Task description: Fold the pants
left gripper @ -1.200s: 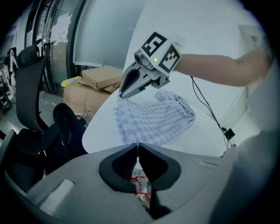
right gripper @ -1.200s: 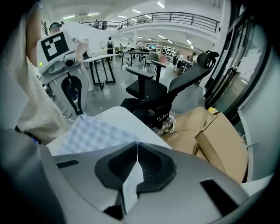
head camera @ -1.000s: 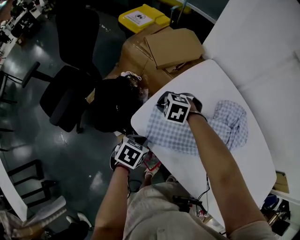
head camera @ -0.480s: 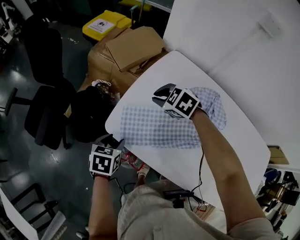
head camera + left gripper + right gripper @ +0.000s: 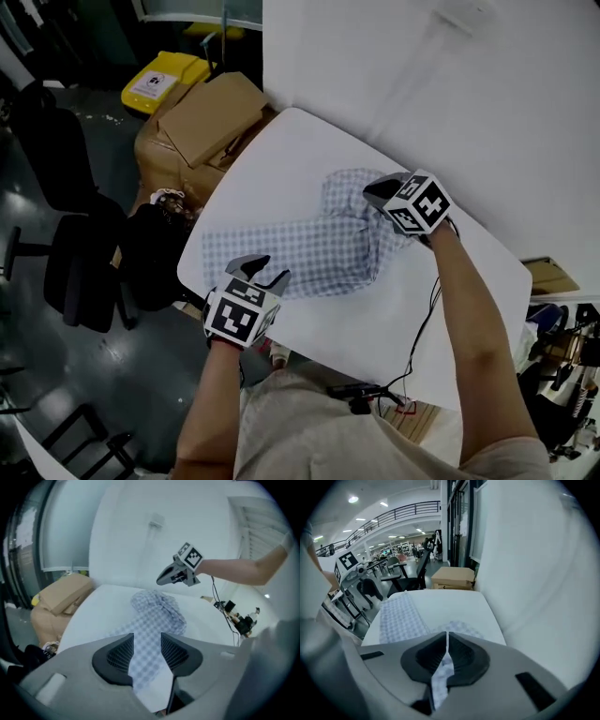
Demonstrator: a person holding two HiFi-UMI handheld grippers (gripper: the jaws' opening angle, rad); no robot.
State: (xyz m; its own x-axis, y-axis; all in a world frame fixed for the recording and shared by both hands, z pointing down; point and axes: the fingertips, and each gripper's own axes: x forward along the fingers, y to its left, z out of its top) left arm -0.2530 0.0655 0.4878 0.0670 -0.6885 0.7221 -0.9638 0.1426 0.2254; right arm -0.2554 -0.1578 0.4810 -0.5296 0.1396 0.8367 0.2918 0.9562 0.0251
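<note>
The checked pants are laid out across the white table, with the far end bunched up. That end is pinched by the right tool, its jaws just closed on the fabric. The left tool is held by the near end, jaws just spread, nothing gripped.

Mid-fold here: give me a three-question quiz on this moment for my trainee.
1. True or false: the left claw is clamped on the pants.
2. Which claw holds fabric? A left, B right, C neither.
3. Fill in: beside the table stands a cardboard ____.
Key: 1 false, its jaws just opened, pads bare. 2 B, the right claw, jaws just closed, pinches a fold. 3 box.
</note>
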